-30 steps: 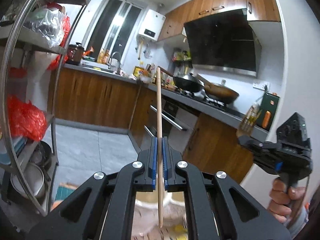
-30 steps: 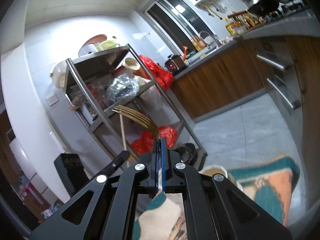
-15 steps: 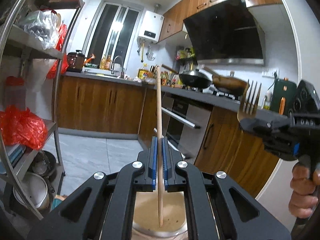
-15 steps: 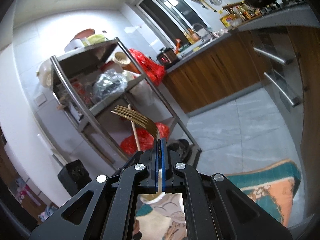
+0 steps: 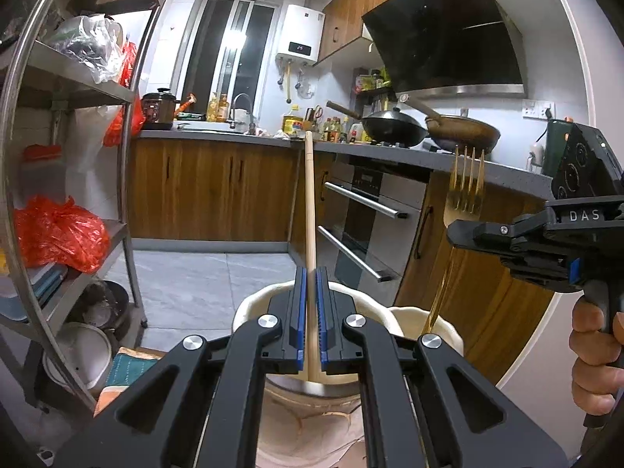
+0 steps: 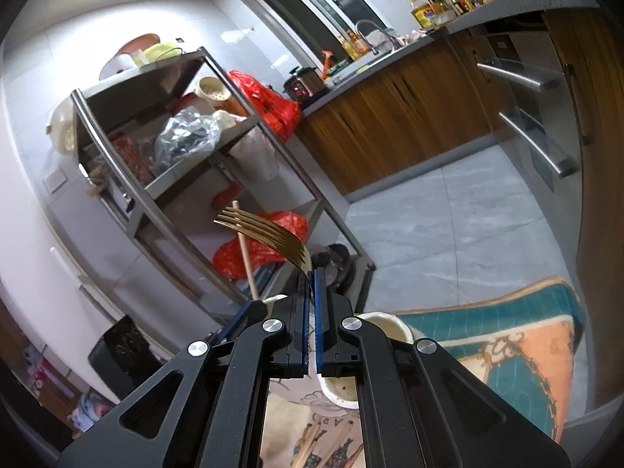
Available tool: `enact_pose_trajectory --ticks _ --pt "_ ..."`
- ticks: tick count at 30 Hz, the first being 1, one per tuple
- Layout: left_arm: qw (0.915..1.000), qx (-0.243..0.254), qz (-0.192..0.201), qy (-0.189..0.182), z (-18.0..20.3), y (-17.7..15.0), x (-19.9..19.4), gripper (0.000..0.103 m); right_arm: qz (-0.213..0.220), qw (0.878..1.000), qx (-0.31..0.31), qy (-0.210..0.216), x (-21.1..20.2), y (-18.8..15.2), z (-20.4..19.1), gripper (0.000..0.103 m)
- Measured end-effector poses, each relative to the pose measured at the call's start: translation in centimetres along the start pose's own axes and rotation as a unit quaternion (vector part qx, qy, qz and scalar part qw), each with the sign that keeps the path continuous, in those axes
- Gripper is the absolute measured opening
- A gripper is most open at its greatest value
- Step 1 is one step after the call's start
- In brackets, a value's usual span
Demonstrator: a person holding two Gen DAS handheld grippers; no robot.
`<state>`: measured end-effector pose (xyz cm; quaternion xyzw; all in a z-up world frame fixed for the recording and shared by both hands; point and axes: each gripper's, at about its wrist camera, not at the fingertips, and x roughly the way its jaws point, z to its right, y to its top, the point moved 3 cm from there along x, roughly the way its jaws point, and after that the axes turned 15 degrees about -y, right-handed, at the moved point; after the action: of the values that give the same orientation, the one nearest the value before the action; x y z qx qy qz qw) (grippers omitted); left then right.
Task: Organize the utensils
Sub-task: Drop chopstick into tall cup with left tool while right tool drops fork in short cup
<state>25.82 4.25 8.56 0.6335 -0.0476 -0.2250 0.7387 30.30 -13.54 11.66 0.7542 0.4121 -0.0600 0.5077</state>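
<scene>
One chopstick, one fork, two holders

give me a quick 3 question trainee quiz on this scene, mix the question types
1. True or false: the left gripper is shut on a chopstick.
2. The right gripper holds: A) spoon B) fork C) knife
3. Fill in: the fork's tines point ____ in the left wrist view.

Key: 1 true; 2 B; 3 up
</scene>
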Motion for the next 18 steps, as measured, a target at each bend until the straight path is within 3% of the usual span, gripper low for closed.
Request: enact_pose_trajectory --ticks 13,16,18 --pt "0.9990 0.022 -0.012 0.037 0.3 -0.1 0.1 0.005 -0.048 0.999 0.017 0.005 2.9 1.1 1.1 0.004" --pt "0.9989 0.022 -0.013 0.040 0.3 0.0 0.0 0.007 -0.066 0.998 0.020 0.008 4.0 1.6 1.2 0.004" --pt "0.9987 0.024 -0.014 0.042 0.4 -0.1 0.0 0.017 -0.072 0.997 0.015 -0.001 4.6 1.6 1.1 0.004"
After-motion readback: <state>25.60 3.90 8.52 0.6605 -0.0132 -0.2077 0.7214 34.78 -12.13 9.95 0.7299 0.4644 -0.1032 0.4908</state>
